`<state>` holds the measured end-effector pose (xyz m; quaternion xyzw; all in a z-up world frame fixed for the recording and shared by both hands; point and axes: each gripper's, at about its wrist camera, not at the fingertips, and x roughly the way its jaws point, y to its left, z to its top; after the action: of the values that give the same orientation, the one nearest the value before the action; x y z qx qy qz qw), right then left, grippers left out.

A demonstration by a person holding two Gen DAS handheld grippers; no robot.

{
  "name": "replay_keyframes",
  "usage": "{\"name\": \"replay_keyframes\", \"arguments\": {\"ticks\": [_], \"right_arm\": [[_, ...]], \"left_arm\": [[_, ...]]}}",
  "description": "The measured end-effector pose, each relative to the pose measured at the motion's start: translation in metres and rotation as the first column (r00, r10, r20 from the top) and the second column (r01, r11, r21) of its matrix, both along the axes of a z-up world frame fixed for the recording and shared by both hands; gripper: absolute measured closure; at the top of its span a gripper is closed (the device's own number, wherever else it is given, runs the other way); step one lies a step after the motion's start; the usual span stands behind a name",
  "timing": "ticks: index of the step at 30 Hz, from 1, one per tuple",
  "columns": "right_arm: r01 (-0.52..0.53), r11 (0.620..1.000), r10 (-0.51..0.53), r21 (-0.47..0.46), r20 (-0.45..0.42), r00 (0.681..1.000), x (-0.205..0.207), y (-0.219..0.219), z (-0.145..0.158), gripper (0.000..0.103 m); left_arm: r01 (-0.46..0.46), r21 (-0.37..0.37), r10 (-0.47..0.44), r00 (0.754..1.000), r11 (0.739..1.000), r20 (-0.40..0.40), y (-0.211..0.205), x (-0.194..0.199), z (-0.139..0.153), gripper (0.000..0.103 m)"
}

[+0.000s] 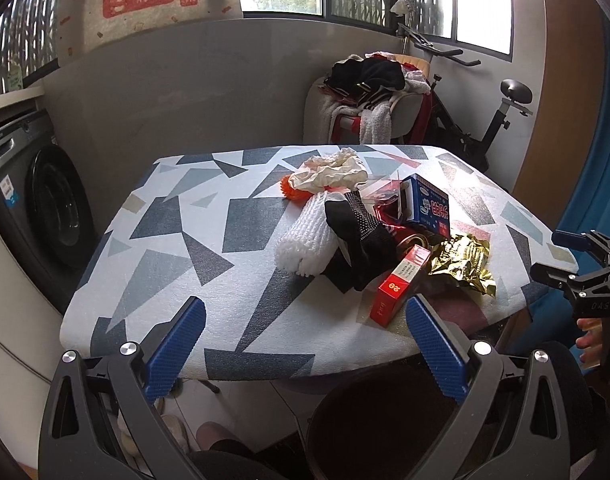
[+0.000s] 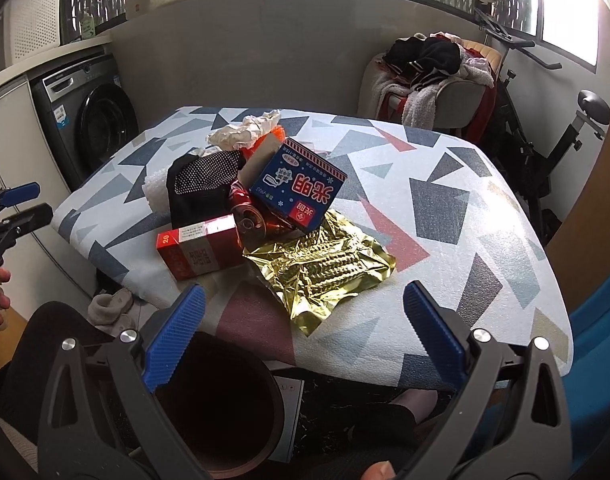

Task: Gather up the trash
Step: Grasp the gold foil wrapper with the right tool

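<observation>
I have both grippers held back from the near edge of the counter [image 1: 177, 216], which is covered in a grey, blue and white geometric print. My left gripper [image 1: 305, 344] is spread wide with nothing between its blue pads, and my right gripper [image 2: 303, 338] is spread just as wide, also empty. In the left wrist view the right gripper shows at the far right edge, off the counter's side.

The trash sits in one heap toward the middle of the counter. Nearest me is a red cigarette pack [image 2: 199, 248], lying flat with one end at the counter's edge. Just beside it lies a crumpled gold foil wrapper [image 2: 325, 272], spread flat. Behind those a crushed red can [image 2: 249, 216] touches the pack, and a blue carton [image 2: 301, 188] is tilted on top of the pile. A black sock [image 1: 357, 240] drapes over a white foam net sleeve [image 1: 305, 240]. At the back lies crumpled white paper [image 1: 333, 170] with something orange [image 1: 291, 190] under it.

Below the counter's near edge, between my grippers, stands a dark round bin [image 2: 225, 404], open at the top.
</observation>
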<state>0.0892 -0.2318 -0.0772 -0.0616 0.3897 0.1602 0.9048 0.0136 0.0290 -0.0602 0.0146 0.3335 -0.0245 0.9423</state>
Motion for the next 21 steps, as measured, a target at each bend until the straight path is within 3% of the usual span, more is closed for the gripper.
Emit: {"name": "replay_keyframes", "arguments": {"ticks": [2, 6, 17, 21], "right_arm": [[-0.006, 1.000, 0.006, -0.013, -0.030, 1.000, 0.007, -0.001, -0.011, 0.006], [-0.019, 0.991, 0.017, -0.135, -0.019, 1.000, 0.016, 0.011, -0.029, 0.006], [-0.093, 0.956, 0.086, -0.279, -0.037, 0.996, 0.064, 0.060, -0.083, 0.006], [-0.079, 0.965, 0.064, -0.251, -0.069, 0.996, 0.080, 0.059, -0.097, 0.011]], "left_arm": [[-0.002, -0.028, 0.002, 1.000, 1.000, -0.001, 0.007, 0.004, -0.002, 0.005], [-0.001, -0.044, 0.000, 1.000, 0.999, -0.026, 0.010, 0.011, -0.009, 0.005], [-0.048, -0.083, 0.044, 0.997, 0.995, -0.056, 0.014, 0.023, -0.022, 0.005], [-0.035, -0.102, 0.030, 0.998, 0.994, -0.054, 0.016, 0.023, -0.024, 0.005]]}}
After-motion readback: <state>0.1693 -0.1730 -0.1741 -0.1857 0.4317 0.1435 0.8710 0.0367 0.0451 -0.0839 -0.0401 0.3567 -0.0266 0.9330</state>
